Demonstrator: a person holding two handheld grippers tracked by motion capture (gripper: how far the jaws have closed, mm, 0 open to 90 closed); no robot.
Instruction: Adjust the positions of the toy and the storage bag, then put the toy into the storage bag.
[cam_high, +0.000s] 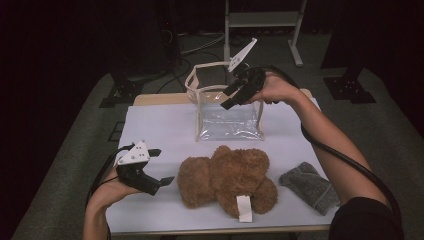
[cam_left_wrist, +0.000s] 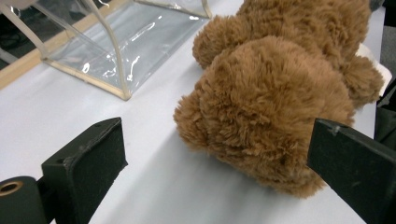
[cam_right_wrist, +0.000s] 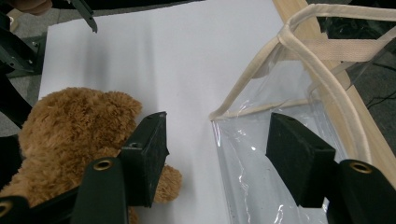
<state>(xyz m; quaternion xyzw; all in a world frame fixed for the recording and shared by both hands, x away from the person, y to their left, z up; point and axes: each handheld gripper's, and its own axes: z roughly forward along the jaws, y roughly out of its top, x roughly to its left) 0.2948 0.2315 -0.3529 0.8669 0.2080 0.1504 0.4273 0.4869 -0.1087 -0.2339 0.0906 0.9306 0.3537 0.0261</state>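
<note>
currently the bear (cam_high: 227, 179) is lain mid-table, long axis three-to-nine; the left gripper (cam_high: 159, 168), jaws wide and empty, is nearer, bear at its three o'clock; the right gripper (cam_high: 231, 96) is held wide above the bag (cam_high: 227, 122).

Dim lab or studio: white-covered worktop (cam_high: 150, 125) on grey carpet (cam_high: 60, 165), metal stand legs (cam_high: 295, 35) and floor cables (cam_high: 200, 45) behind.

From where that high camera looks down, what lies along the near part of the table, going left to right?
Left hand-held gripper → brown teddy bear with a white tag → folded grey cloth.
</note>
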